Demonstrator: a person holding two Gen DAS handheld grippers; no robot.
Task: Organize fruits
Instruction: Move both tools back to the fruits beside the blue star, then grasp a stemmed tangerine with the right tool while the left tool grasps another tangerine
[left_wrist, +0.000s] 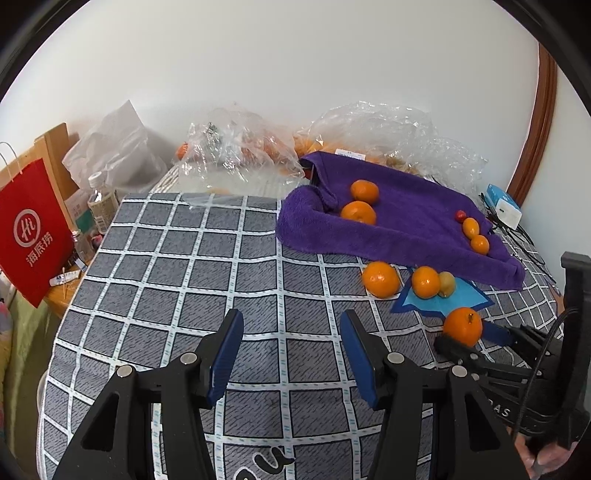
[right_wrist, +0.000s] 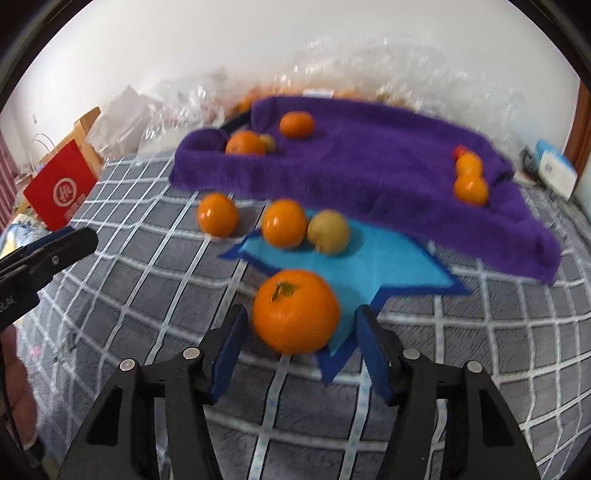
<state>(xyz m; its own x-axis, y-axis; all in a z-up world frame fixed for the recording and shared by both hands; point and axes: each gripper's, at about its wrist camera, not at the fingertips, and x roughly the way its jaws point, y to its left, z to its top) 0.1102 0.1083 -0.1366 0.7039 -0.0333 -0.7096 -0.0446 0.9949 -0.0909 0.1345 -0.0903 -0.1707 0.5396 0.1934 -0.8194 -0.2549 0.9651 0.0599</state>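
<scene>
A large orange (right_wrist: 295, 312) with a green stem scar sits on the edge of a blue star-shaped mat (right_wrist: 388, 266). It lies between the fingers of my right gripper (right_wrist: 302, 314), which is open; the pads stand beside it without pressing. My left gripper (left_wrist: 291, 321) hovers open over the checked cloth (left_wrist: 166, 277) with nothing between its fingers. Two more oranges (left_wrist: 381, 279) (left_wrist: 425, 281) and a yellowish fruit (left_wrist: 447, 283) lie beyond, by the purple towel (left_wrist: 406, 221). That towel carries two oranges (left_wrist: 364, 191) at its left and small fruits (left_wrist: 475, 236) at its right.
Clear plastic bags (left_wrist: 240, 147) holding more fruit line the wall behind the towel. At the left edge stand a red paper bag (left_wrist: 33, 232) and a bottle (left_wrist: 99, 199). A white and blue box (left_wrist: 504, 205) with cables lies at the far right.
</scene>
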